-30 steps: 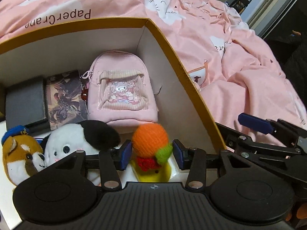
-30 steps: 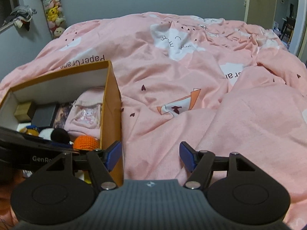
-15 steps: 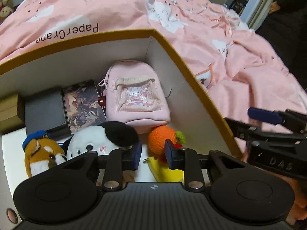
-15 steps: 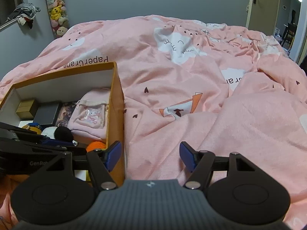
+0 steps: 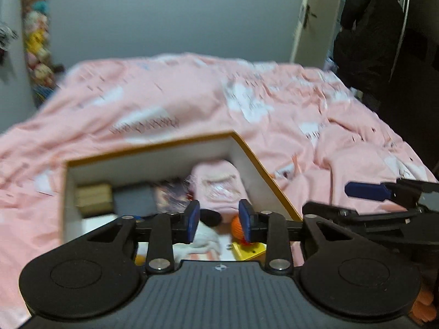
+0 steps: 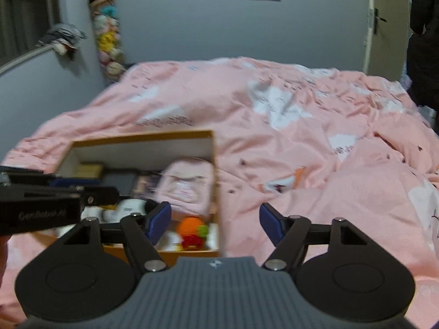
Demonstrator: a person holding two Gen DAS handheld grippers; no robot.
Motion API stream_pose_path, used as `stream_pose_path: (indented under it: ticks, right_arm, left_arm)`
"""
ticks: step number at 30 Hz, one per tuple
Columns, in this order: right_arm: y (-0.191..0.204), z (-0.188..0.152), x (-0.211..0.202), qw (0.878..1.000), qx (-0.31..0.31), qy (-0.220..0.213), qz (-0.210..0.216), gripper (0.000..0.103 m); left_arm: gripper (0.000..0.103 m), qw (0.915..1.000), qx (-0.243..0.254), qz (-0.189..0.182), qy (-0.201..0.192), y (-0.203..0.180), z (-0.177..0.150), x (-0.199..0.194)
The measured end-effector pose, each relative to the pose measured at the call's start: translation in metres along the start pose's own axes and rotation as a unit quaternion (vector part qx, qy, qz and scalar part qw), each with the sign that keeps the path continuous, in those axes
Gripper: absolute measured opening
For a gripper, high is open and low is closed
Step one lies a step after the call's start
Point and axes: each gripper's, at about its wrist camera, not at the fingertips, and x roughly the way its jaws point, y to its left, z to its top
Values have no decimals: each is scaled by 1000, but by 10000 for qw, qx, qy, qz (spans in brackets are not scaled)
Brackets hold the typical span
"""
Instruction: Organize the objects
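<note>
An open cardboard box (image 5: 260, 161) (image 6: 142, 135) sits on the pink bed. Inside lie a pink mini backpack (image 5: 219, 183) (image 6: 189, 181), an orange knitted toy (image 5: 236, 226) (image 6: 192, 226), a white-and-black plush (image 6: 131, 207), dark flat boxes (image 5: 134, 200) and a tan box (image 5: 93, 198). My left gripper (image 5: 219, 224) is raised above the box's near end, jaws partly open and empty. My right gripper (image 6: 215, 220) is open and empty, held over the box's right wall and the bedding.
The pink duvet (image 6: 301, 142) covers the bed all round the box. A person in dark clothes (image 5: 367, 33) stands by the door at the far right. A column of hanging plush toys (image 6: 108, 35) is on the grey wall.
Both grippers have pulled up and back from the box, so the views now take in the room. The left jaws, narrow half a second ago, have widened. The orange toy stays in the box.
</note>
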Motion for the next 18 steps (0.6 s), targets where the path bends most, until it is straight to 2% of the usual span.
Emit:
stream_pose_path:
  ticks: [7, 12, 16, 18]
  right_arm:
    - [39, -4, -49, 9975, -366, -304, 532, 83]
    - [56, -12, -77, 9943, -480, -427, 851, 91]
    - [65, -23, -94, 9925, -493, -573, 956, 99]
    - [70, -30, -100, 9924, -580, -719, 811, 102]
  left_arm:
    - [53, 9970, 37, 552, -537, 1, -16, -66]
    - [60, 9893, 44, 1029, -1034, 1, -37, -102]
    - [71, 9856, -57, 1191, -1200, 2, -53, -120]
    - [78, 9833, -195, 1238, -1318, 4, -63, -127]
